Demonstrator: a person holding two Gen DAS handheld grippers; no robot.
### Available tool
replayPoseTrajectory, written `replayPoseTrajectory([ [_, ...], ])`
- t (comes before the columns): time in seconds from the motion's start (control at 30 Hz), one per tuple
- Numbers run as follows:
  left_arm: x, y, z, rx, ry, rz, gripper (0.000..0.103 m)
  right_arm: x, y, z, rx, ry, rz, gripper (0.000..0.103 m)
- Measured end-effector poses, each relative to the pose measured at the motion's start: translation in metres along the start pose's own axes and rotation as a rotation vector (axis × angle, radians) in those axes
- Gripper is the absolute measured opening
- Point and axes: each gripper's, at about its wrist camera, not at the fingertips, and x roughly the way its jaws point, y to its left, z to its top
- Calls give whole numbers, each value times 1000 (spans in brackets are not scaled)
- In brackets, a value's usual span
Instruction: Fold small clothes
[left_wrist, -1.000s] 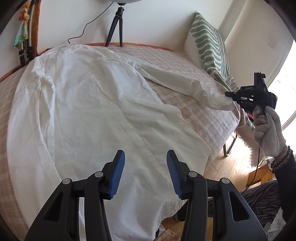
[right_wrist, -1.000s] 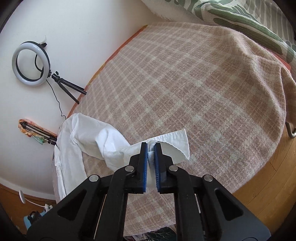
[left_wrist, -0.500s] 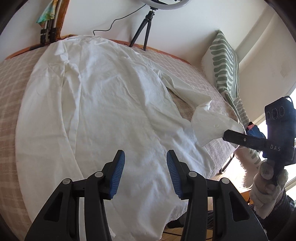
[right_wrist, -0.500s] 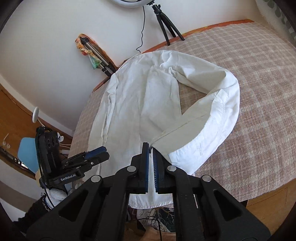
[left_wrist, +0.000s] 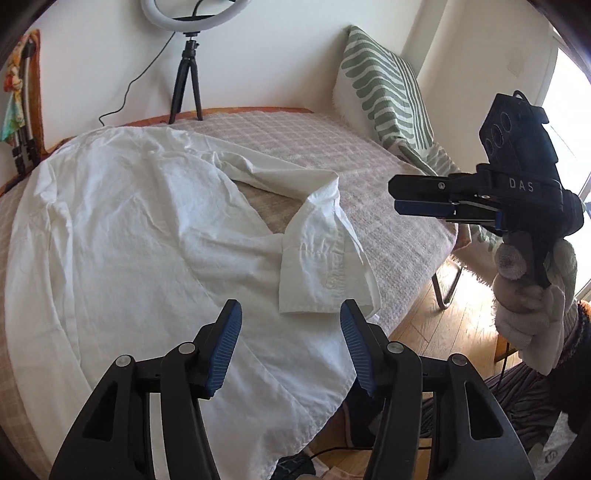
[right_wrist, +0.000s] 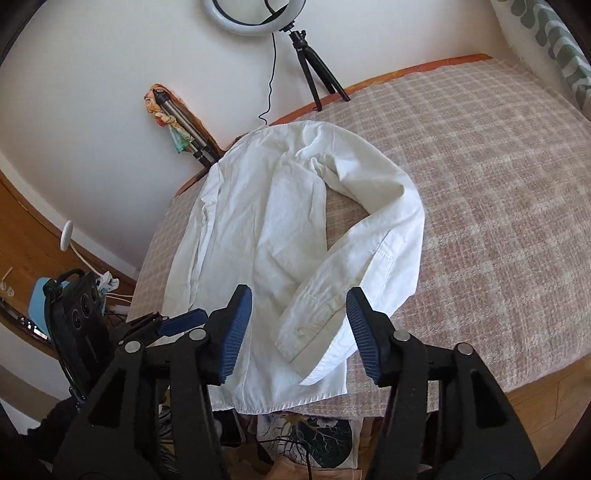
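White shirt (right_wrist: 266, 229) lies spread on the checked blanket (right_wrist: 498, 206), collar end toward the wall at 12 o'clock, hem hanging just over the near bed edge at 6 o'clock. One sleeve (right_wrist: 373, 236) is bent back in a loop, its cuff (left_wrist: 325, 273) resting on the shirt body near the hem.

Right gripper (right_wrist: 299, 328): its jaws have just been opening and now stand apart, nothing between them; the cuff lies below and beyond the pads, not touched. Left gripper (left_wrist: 291, 350): jaws have also just been opening; they are spread and empty, above the hem region. In the left wrist view the right gripper sits at 3 o'clock, held by a gloved hand (left_wrist: 532, 295), clear of the cloth.

Risks, as I judge them:
- Sleeve fold is loose and bowed, with blanket showing inside the loop. It may spring or slide outward once the body is lifted.
- Hem overhangs the edge; a tug on the body could drag the shirt off toward the floor (left_wrist: 461, 317).
- Cuff lies skewed; a pinch there may catch only the top layer.
- Wrinkled cloth may fold unevenly.
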Motion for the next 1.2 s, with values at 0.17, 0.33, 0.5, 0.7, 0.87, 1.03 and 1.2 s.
replayPoseTrajectory([
  [0.17, 36, -63, 15, 199, 50, 53, 68, -11, -43, 21, 110, -48, -19, 60],
  [0.33, 83, -91, 17, 322, 116, 175, 68, -9, -73, 30, 196, -55, 10, 60],
  [0.5, 101, -60, 21, 166, 157, 135, 4, 0, -89, 40, 225, -58, -8, 60],
  [0.7, 63, -34, 19, -4, 80, 74, 3, 26, -98, 54, 249, -22, -8, 60],
  [0.87, 26, -29, 3, -100, 34, 29, 3, 57, -99, 70, 295, 14, 57, 60],
  [1.03, 10, -20, -10, -265, 9, -88, 3, 94, -74, 98, 288, 53, 144, 60],
  [1.2, 4, -11, -19, -345, -12, -134, 3, 135, -30, 118, 190, 106, 118, 60],
])
